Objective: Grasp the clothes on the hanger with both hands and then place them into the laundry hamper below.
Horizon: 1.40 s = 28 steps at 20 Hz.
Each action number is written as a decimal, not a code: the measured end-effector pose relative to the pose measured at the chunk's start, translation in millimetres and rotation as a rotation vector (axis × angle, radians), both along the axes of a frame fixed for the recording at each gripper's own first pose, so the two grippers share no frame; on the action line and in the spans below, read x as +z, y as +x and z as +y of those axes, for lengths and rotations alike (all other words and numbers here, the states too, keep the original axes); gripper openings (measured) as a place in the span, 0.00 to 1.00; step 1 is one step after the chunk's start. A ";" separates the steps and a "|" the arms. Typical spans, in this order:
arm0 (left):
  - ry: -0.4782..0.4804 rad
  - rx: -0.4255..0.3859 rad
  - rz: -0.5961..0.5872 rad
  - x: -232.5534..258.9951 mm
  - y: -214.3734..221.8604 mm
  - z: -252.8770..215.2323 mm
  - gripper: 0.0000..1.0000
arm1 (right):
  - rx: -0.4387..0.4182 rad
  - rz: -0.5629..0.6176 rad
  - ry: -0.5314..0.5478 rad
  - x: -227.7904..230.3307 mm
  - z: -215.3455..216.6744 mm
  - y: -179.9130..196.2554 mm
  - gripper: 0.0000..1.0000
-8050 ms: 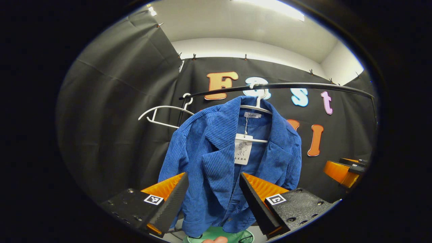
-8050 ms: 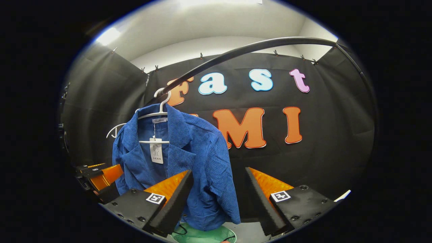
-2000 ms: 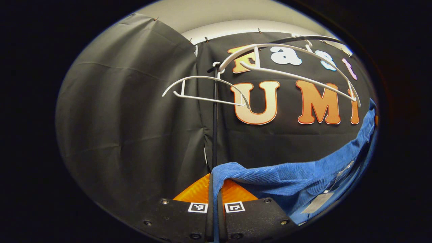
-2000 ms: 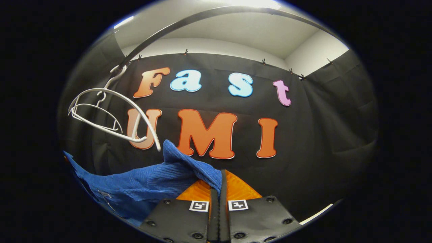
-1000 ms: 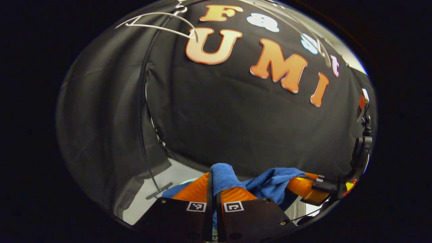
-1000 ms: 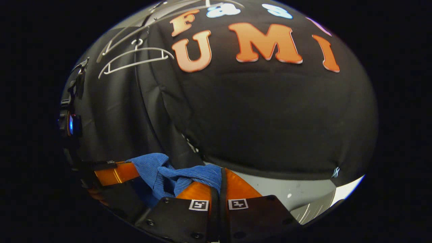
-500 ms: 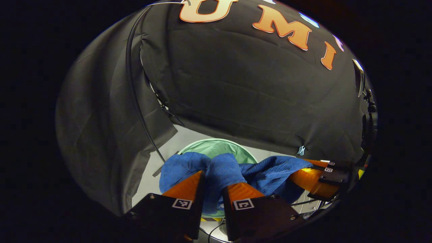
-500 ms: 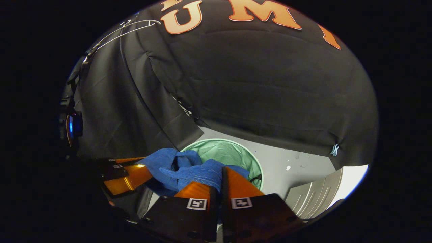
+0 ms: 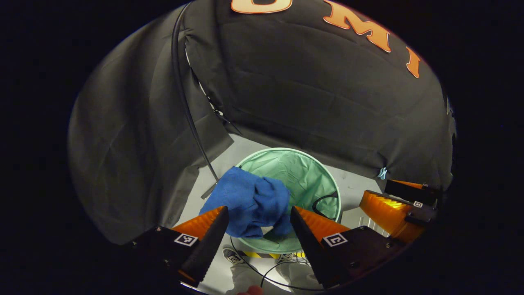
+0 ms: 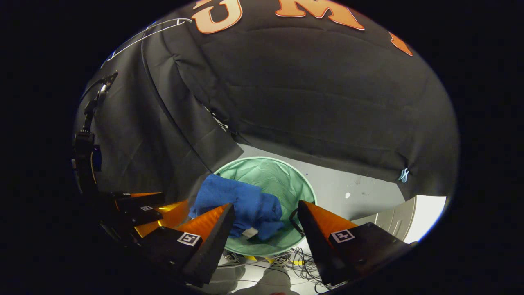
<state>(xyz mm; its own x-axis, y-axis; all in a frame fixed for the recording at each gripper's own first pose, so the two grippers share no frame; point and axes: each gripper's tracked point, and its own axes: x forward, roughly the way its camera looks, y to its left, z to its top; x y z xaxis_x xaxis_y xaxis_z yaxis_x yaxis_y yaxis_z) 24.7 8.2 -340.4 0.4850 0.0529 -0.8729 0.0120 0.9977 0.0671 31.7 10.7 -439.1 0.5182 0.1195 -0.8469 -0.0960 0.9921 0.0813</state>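
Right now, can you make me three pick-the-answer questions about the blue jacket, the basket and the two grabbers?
1. Where is the blue jacket?
A. On a hanger
B. At the laundry hamper, draped over its rim
C. Flat on the floor beside the hamper

2. What colour is the hamper?
A. Pale green
B. Red
C. Yellow

3. How does the left gripper stand?
A. Shut on the jacket
B. Shut on nothing
C. Open

Answers:
1 B: both views show the jacket bunched over the hamper's near-left rim, partly inside its mouth.
2 A: its lining and rim look pale green in both views.
3 C: its two fingers stand wide apart with the jacket seen beyond them; the right gripper is open too.
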 end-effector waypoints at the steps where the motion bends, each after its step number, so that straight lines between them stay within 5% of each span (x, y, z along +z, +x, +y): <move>1: -0.004 -0.006 -0.018 7.4 4.7 -0.2 0.96 | -0.002 0.000 0.001 0.0 1.6 -2.2 1.00; 9: 0.006 -0.006 -0.161 65.1 4.4 -8.8 0.96 | -0.020 -0.107 0.027 55.1 6.4 8.0 1.00; 10: -0.003 0.009 -0.192 74.5 5.8 -12.6 0.96 | -0.010 -0.145 0.030 71.5 5.1 11.1 0.94; 11: -0.011 0.022 -0.232 87.9 10.3 -16.6 0.96 | 0.002 -0.189 0.028 89.2 -0.5 16.5 1.00; 16: 0.021 0.085 -0.521 216.4 9.9 -25.5 0.96 | 0.065 -0.412 0.052 199.0 6.0 13.5 1.00; 24: 0.029 0.016 -0.861 357.2 -39.4 -42.3 0.98 | -0.065 -0.719 0.093 348.5 3.3 -67.5 1.00; 25: 0.016 0.015 -0.879 369.1 -48.6 -43.5 0.92 | -0.076 -0.745 0.106 352.6 13.0 -79.3 0.99; 26: 0.009 0.016 -0.895 381.0 -58.7 -42.8 0.92 | -0.081 -0.775 0.114 367.3 15.3 -92.1 0.92; 28: 0.017 0.017 -0.935 409.9 -78.0 -38.9 0.92 | -0.081 -0.839 0.095 393.4 13.5 -118.2 0.99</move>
<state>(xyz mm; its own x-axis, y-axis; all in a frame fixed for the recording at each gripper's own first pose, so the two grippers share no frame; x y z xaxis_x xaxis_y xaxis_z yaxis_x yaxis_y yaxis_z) -53.3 -30.8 69.5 0.9890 0.0757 -0.1273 -0.0690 0.9960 0.0565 -86.5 24.2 -45.7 0.9803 0.1065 -0.1663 -0.0910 0.9910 0.0980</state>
